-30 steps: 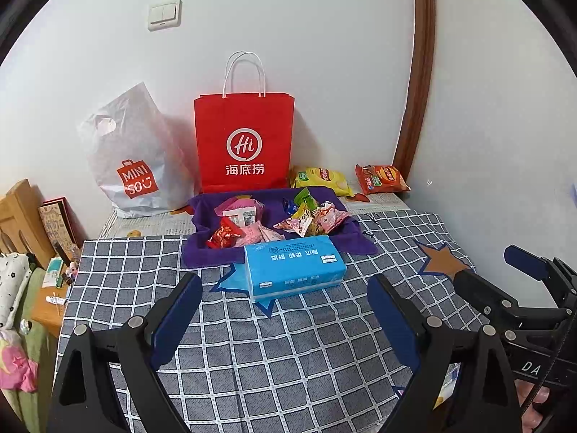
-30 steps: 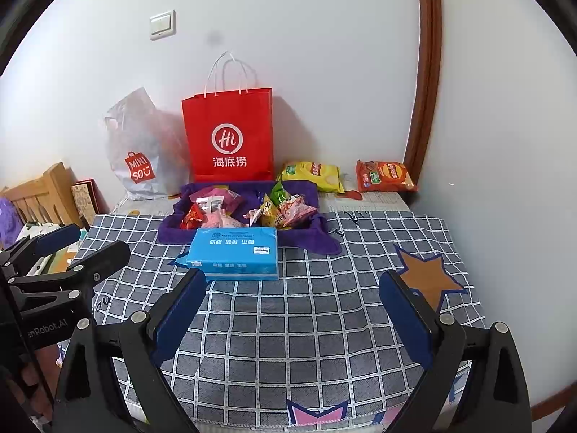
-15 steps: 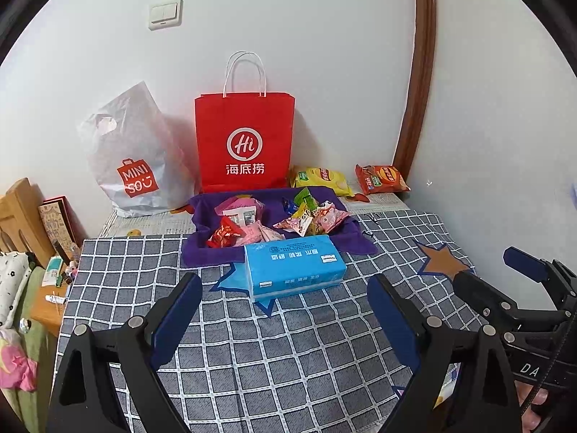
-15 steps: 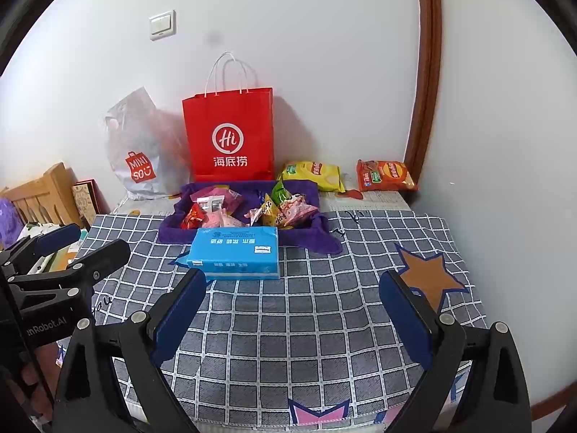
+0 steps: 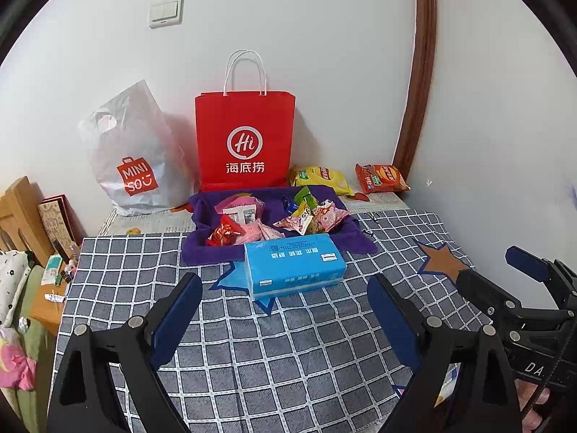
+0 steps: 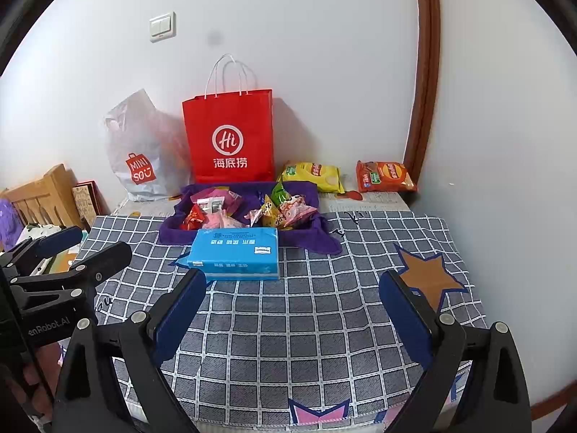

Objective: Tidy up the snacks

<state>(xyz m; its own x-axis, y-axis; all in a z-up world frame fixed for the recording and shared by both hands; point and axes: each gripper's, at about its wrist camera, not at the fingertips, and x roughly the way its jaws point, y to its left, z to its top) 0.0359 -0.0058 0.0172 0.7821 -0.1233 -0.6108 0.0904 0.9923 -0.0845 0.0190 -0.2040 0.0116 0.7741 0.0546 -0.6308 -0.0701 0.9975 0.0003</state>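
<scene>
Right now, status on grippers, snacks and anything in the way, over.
Left gripper and right gripper: jaws open, empty. Snacks piled on purple cloth, untouched; two chip bags by the wall. Tissue pack lies in front of the snacks.

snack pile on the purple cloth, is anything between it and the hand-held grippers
Yes. A blue tissue pack lies on the checked cover right in front of the purple cloth, between both open hand-held grippers and the snack pile. Nothing else visible blocks the way.
</scene>
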